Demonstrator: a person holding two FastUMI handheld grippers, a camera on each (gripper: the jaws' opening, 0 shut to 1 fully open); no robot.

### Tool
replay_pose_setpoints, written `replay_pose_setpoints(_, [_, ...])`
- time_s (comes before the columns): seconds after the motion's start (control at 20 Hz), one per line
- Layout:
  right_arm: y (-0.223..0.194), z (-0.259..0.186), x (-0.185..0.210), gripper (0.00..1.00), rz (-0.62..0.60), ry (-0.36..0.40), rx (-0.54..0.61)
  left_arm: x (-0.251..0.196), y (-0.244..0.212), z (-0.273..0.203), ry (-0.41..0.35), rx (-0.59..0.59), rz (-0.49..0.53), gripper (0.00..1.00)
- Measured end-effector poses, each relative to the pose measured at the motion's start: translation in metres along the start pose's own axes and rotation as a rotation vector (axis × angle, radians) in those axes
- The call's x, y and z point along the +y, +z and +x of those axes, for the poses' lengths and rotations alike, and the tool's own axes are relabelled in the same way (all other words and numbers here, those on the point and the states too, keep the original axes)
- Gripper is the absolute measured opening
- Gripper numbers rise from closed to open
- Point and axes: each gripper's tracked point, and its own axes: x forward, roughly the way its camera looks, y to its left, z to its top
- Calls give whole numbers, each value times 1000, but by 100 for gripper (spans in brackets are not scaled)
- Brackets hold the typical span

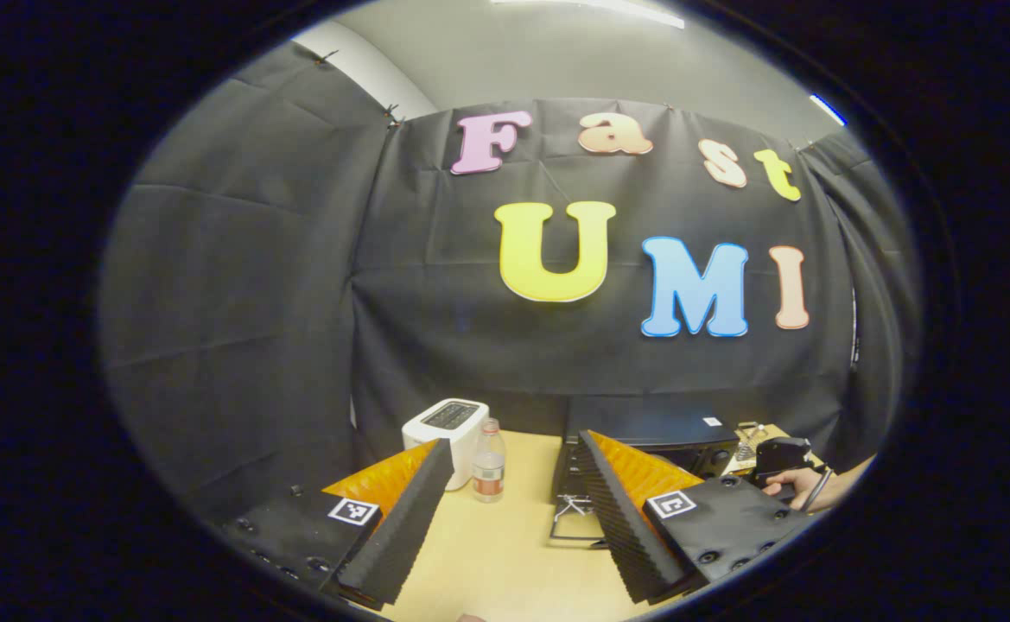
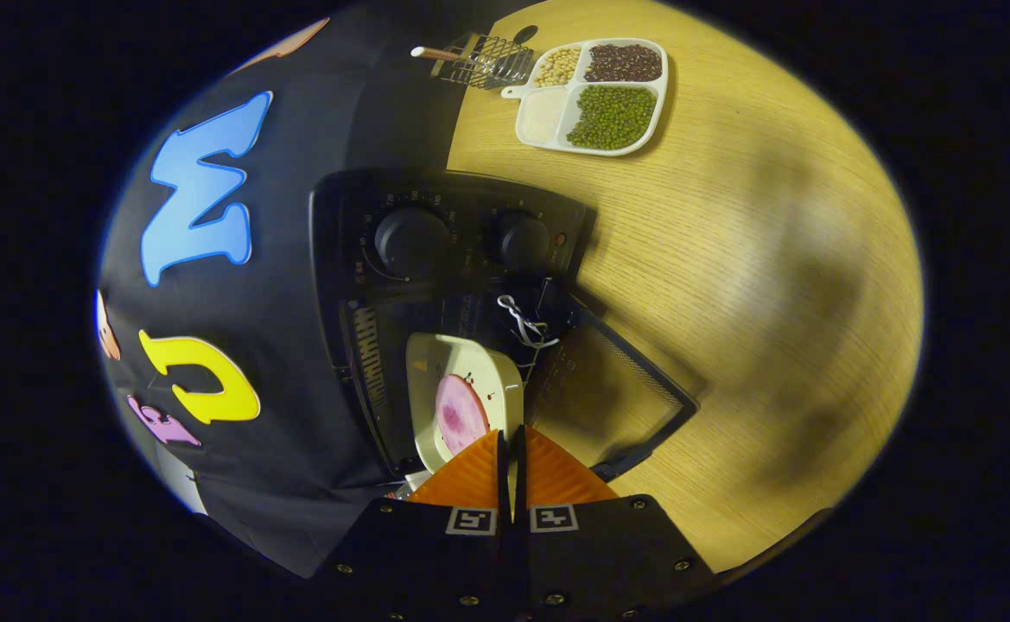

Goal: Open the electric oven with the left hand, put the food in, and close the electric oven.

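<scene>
The black electric oven [image 1: 643, 428] stands at the back of the wooden table, its door [image 1: 575, 523] folded down. My left gripper [image 1: 515, 441] hangs open and empty in front of it, above the table. In the right gripper view the oven [image 2: 435, 242] shows two knobs, and its glass door [image 2: 617, 389] lies open. My right gripper [image 2: 511, 432] is shut on the rim of a cream plate [image 2: 461, 363] carrying a pink slice of food [image 2: 460, 415]. The plate is at the oven's mouth. A hand [image 1: 803, 488] holds the right gripper [image 1: 781, 453] beside the oven.
A white toaster [image 1: 446, 423] and a small water bottle [image 1: 488, 471] stand left of the oven. A white divided tray of beans [image 2: 595, 95] and a wire holder [image 2: 483, 59] sit on the table [image 2: 772, 259] beyond the oven's knob side.
</scene>
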Motion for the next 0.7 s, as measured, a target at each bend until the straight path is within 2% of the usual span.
replay_pose_setpoints(0.2, [2,39,21,0,109,28,-90,20,2,-11,66,4,-17,100])
replay_pose_setpoints(0.45, [6,81,36,0,263,34,-178,48,-8,-35,121,36,18,100])
replay_pose_setpoints(0.7, [13,104,52,0,337,45,-272,63,-10,-40,151,52,25,100])
